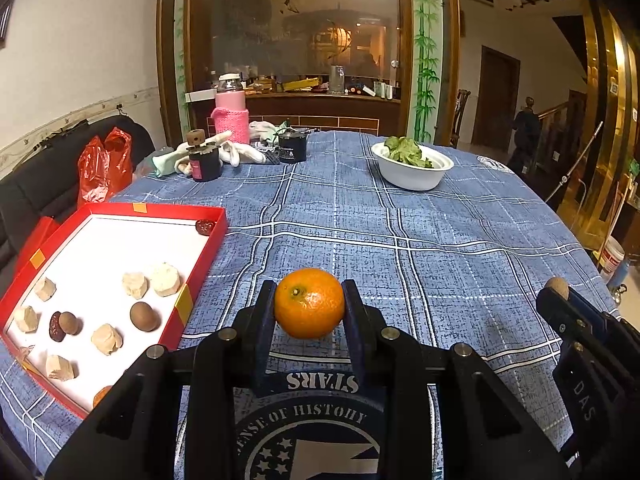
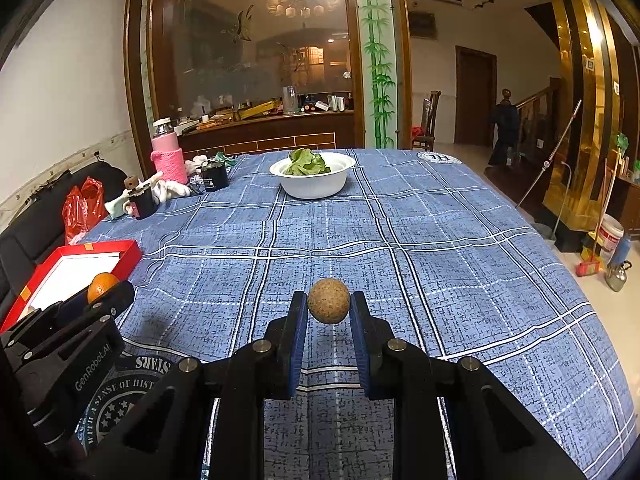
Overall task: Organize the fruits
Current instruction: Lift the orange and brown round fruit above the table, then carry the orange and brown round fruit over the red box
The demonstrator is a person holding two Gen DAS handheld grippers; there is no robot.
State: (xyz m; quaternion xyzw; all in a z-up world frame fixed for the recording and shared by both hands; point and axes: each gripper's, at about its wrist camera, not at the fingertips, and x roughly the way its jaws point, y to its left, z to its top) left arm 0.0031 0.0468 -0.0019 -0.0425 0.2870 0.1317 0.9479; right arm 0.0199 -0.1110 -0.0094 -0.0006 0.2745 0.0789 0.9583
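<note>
Nearest in the left wrist view, the left gripper (image 1: 309,304) pinches an orange mandarin (image 1: 309,303) between its two pads, stem end turned toward the camera, the fruit held clear above the blue plaid cloth of the worktop (image 1: 420,248). In the right wrist view the right gripper (image 2: 329,307) pinches a small brown speckled round fruit (image 2: 329,301), likely a longan, also lifted off the cloth.

Both fruits are round, so neither has a long axis to line up. What matters is direction: the red box (image 1: 120,210) with the white floor lies to the left of both grippers, just beside the left one and well apart from the right one, which stands off to the mandarin's right. The left hand is therefore the nearer one and, as I judge it, should go first, swinging left over the box's near wall.

Inside the box lie pale rough chunks, two smooth brown round fruits and dark red dates, with bare floor toward its far end. Farther back a white bowl (image 1: 412,172) of green leaves sits well apart.
</note>
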